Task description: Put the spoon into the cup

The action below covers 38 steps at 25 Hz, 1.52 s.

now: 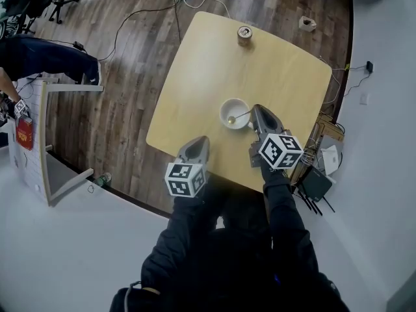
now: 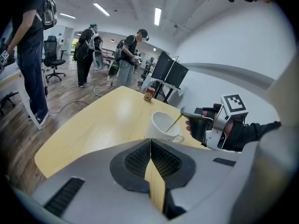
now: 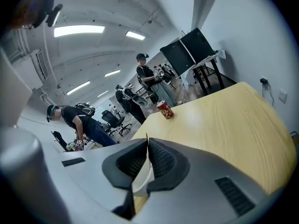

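The right gripper (image 1: 258, 111) grips the spoon (image 1: 239, 116) by its handle — bowl inside the cup (image 1: 224, 106). The left gripper (image 1: 199, 140), at the cup's seven o'clock, is clenched empty.

The cup (image 2: 159, 125) looks glossy, perhaps ceramic; the spoon (image 1: 238, 117) brassy metal; the table (image 1: 208, 64) smooth pale wood.

Bright ceiling lights (image 3: 79, 30), sharp centre, fisheye-warped edges.

A light wooden desk (image 1: 195, 77) with rounded corners stands on a dark plank floor (image 1: 130, 64). On it sit a white ceramic cup (image 1: 223, 109) near the front and, apparently, a red printed drink can (image 1: 244, 36) by the far edge.
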Tool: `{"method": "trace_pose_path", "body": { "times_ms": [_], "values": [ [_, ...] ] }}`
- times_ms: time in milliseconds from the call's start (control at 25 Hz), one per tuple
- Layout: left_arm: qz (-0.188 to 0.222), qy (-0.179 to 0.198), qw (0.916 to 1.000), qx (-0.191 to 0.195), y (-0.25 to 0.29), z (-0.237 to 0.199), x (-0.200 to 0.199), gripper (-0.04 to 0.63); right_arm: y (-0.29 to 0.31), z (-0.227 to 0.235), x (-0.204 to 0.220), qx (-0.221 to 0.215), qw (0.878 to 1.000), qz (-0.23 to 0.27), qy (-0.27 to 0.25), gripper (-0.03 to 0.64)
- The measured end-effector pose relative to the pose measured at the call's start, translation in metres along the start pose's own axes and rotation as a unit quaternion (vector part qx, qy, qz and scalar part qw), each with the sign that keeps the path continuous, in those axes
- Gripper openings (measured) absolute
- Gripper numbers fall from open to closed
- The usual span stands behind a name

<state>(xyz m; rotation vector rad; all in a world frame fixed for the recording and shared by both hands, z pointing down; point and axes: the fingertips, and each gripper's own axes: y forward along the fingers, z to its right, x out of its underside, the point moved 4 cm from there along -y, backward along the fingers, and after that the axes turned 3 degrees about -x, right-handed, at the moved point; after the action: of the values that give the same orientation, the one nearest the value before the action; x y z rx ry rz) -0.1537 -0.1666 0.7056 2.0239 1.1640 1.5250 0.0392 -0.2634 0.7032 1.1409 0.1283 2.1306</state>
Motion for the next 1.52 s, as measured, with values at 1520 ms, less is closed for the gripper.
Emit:
{"method": "trace_pose_path", "body": {
  "times_ms": [1520],
  "values": [
    [0.222,0.11,0.9676,0.051,-0.177,0.196,-0.132,0.034,-0.232,-0.197,-0.121,-0.02,0.965,0.084,-0.25,0.021]
  ]
}}
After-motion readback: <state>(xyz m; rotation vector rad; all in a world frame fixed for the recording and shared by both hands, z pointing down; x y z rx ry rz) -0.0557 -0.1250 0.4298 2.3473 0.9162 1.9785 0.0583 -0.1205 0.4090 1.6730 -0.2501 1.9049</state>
